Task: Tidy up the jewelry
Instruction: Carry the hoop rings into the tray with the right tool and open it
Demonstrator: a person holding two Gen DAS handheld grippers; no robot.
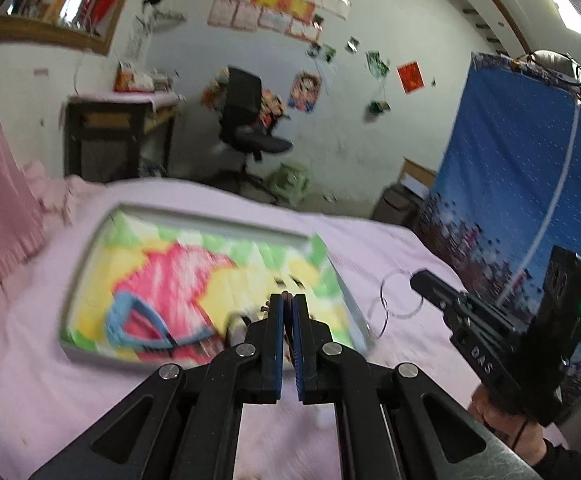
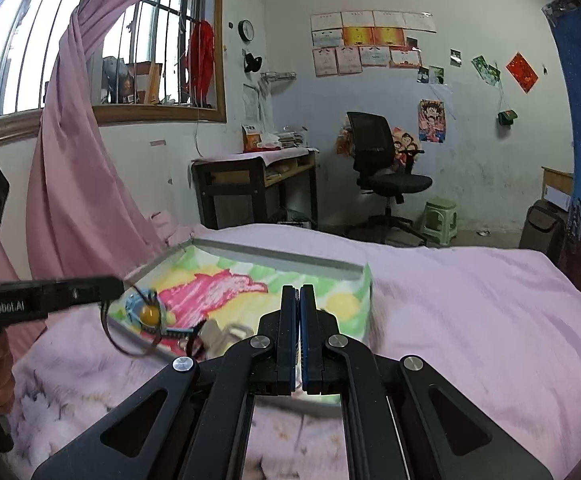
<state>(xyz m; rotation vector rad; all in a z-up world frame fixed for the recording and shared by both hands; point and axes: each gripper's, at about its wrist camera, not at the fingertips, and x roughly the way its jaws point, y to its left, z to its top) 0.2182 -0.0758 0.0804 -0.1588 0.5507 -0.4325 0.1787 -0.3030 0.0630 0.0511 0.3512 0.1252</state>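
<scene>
A corded necklace with an amber bead (image 2: 149,313) hangs at the left of the right wrist view, its dark loop drooping over the near left corner of the tray (image 2: 274,258), a shallow grey-rimmed box with a bright pink, yellow and green lining that sits on the pink bedspread (image 2: 470,320). The left gripper (image 2: 120,286) reaches in from the left edge with its tips together on the cord, so it appears clamped on the necklace. In the left wrist view, the thin clear rings (image 1: 400,294) sit right of centre, just off the tray's right edge, at the tips of the right gripper (image 1: 414,280); its fingers are drawn nearly together, and they seem to pinch the rings, though the strand between the pads is too fine to confirm. To do this step well, each piece should probably be lowered over a bare patch of lining, kept apart from the small items near the tray's front, and released only once the cord lies slack inside the rim.
</scene>
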